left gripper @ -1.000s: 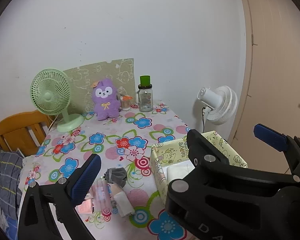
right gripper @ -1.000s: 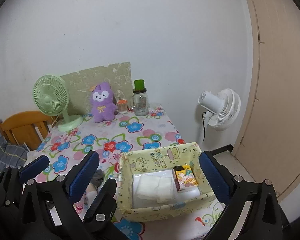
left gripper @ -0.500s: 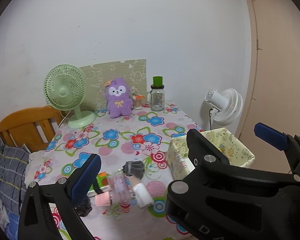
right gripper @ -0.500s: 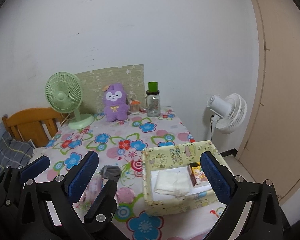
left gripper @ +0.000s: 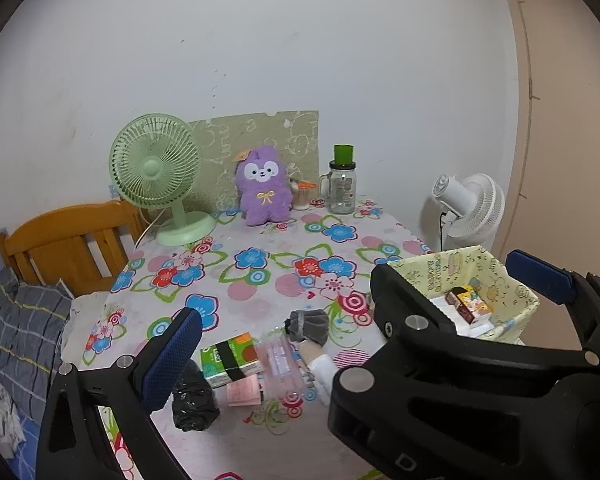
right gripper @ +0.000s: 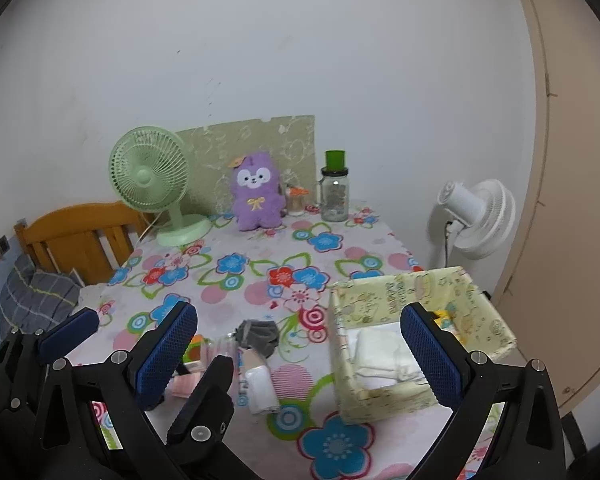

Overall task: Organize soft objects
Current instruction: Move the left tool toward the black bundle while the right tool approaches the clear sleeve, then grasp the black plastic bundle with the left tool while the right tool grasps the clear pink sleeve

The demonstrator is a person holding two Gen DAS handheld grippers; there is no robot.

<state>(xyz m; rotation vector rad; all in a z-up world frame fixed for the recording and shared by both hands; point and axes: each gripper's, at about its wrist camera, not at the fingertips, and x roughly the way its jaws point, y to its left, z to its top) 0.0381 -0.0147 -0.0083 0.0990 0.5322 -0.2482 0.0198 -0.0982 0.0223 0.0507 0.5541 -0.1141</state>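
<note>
Left gripper (left gripper: pixel 352 312) is hovering over the flowered tabletop (left gripper: pixel 260 280), fingers spread wide and gripping nothing; ahead between them are lying a grey sock (left gripper: pixel 309 325), a green tissue pack (left gripper: pixel 230 358), a pink packet (left gripper: pixel 280 364), a white roll (left gripper: pixel 324 368) and a black crumpled bag (left gripper: pixel 192 400). Right gripper (right gripper: pixel 298 354) is also hanging with fingers spread and nothing held, the yellow fabric box (right gripper: pixel 384 292) sitting between them toward the right finger, folded white cloths (right gripper: pixel 380 350) lying inside it. A purple plush toy (left gripper: pixel 264 190) is standing far ahead by the wall, beside a green fan (left gripper: pixel 156 172) and a jar (left gripper: pixel 342 188).
</note>
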